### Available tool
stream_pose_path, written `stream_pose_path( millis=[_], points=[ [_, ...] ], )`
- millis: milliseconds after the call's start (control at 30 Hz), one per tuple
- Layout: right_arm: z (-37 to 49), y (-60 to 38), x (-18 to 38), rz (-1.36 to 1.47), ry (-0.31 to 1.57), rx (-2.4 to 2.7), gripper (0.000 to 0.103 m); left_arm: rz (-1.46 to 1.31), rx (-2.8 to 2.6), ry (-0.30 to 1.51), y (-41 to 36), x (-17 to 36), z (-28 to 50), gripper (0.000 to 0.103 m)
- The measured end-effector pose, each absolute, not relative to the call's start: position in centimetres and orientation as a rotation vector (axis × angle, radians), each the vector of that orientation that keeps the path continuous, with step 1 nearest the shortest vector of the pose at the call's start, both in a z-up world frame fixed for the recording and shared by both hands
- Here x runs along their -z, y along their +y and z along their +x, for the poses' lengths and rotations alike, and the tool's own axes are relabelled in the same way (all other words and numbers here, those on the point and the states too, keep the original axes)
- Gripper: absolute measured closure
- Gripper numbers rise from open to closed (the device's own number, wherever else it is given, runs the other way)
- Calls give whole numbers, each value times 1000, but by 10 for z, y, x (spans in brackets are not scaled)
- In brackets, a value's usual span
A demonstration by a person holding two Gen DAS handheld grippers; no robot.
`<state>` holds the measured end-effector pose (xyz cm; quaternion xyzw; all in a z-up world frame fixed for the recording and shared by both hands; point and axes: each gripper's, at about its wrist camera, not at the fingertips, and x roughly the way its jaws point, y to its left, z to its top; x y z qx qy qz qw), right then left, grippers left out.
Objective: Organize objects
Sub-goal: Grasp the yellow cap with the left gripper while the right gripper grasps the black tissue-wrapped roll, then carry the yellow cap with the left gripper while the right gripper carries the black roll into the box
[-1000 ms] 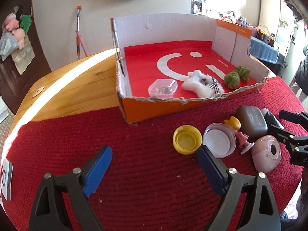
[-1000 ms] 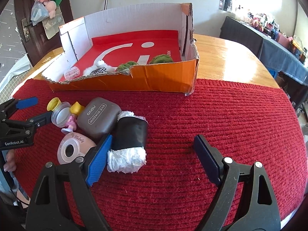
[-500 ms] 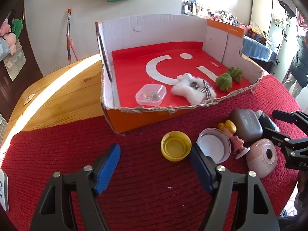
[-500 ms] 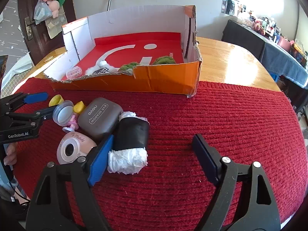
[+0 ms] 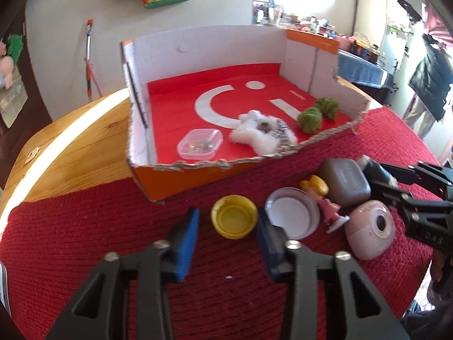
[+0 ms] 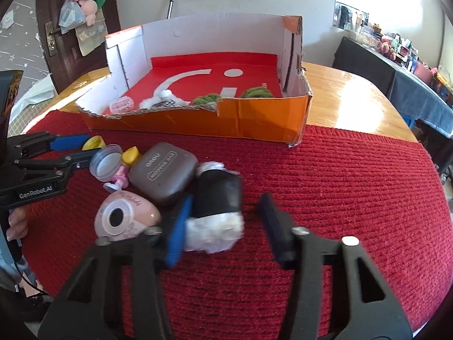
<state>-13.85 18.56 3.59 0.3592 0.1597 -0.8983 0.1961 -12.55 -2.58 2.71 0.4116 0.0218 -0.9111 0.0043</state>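
An orange cardboard box (image 5: 198, 170) with a red floor holds a clear plastic case (image 5: 199, 144), a white plush (image 5: 263, 133) and two green pom-poms (image 5: 310, 116). On the red mat in front lie a yellow cap (image 5: 233, 221), a round white lid (image 5: 293, 216), a small doll (image 5: 325, 201), a grey case (image 5: 344, 182), a pink round device (image 5: 371, 232) and a black-and-white roll (image 6: 218, 198). My left gripper (image 5: 226, 232) is open, its fingers on either side of the yellow cap. My right gripper (image 6: 223, 223) is open around the near end of the roll.
The box (image 6: 198, 124) stands on a wooden table (image 5: 70, 147), half on the red knitted mat (image 6: 354, 198). A dark door with hanging toys (image 6: 79, 8) is behind on the left. Cluttered shelves (image 6: 396, 48) stand at the right.
Both grippers have moved forward and narrowed. The left now straddles the yellow cap; the right has shifted left so the roll lies between its fingers.
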Motion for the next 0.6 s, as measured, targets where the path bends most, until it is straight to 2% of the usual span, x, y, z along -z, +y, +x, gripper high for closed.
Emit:
stream_pose_path(
  millis=[100, 267, 600],
  points=[
    [-136, 186, -36, 1001, 429, 2503, 70, 1276, 2857, 49, -22, -28, -122, 72],
    [-133, 190, -42, 984, 392, 2494, 70, 1281, 2855, 127, -26, -31, -118, 72],
    [-129, 194, -77, 884, 346, 2512, 70, 1172, 2891, 147, -25, -59, -98, 72]
  ],
)
